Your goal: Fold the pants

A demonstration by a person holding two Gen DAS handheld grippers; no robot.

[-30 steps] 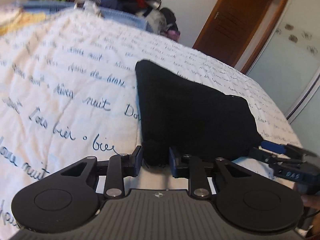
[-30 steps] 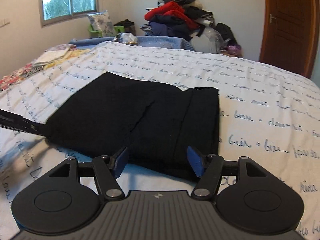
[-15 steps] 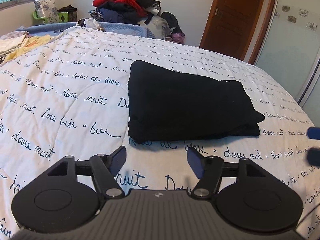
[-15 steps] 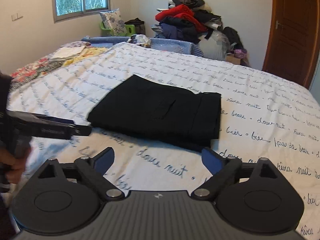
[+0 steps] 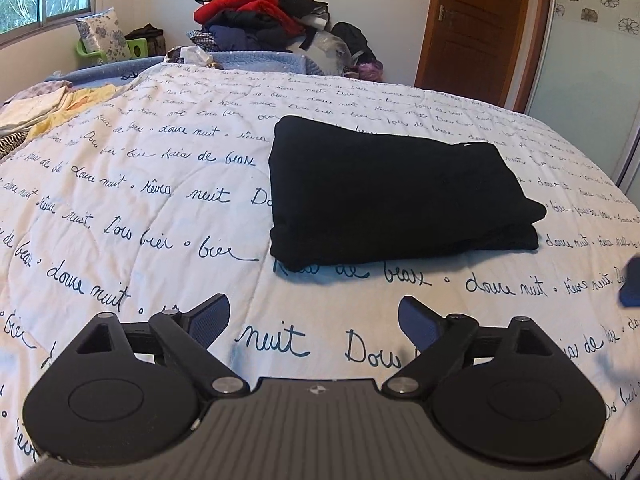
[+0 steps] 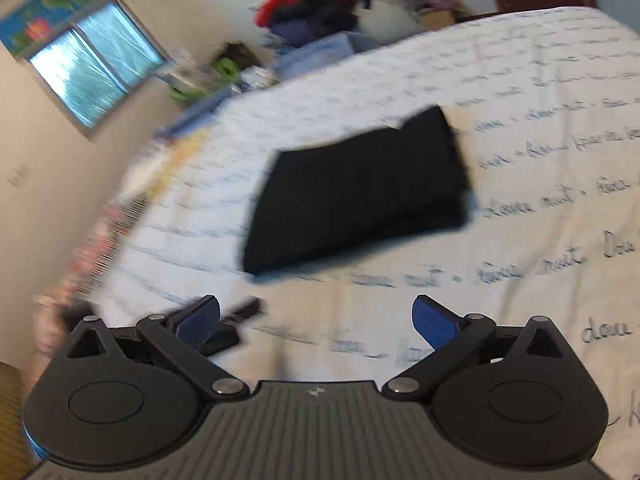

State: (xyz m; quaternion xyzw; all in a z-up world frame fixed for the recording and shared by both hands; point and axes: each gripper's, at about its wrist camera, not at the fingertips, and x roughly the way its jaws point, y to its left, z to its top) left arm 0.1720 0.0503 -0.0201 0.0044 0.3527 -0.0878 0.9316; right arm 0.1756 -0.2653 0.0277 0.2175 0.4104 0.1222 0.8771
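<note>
The black pants (image 5: 384, 192) lie folded in a flat rectangle on the white bedspread with blue script (image 5: 140, 208). My left gripper (image 5: 314, 320) is open and empty, held back from the near edge of the pants. My right gripper (image 6: 316, 320) is open and empty too, well back from the pants (image 6: 360, 196), which show blurred and tilted in the right wrist view. A blue pad of the right gripper shows at the right edge of the left wrist view (image 5: 632, 284).
A heap of clothes (image 5: 260, 16) is piled past the far end of the bed. Folded light linens (image 5: 48, 108) lie at the far left. A wooden door (image 5: 480, 28) and a wardrobe panel (image 5: 592, 60) stand at the right. A window (image 6: 96, 80) is on the left wall.
My left gripper has let go of the pants, opened wide and pulled back. My right gripper has opened further, drawn back and tilted. The pants now lie folded flat.
</note>
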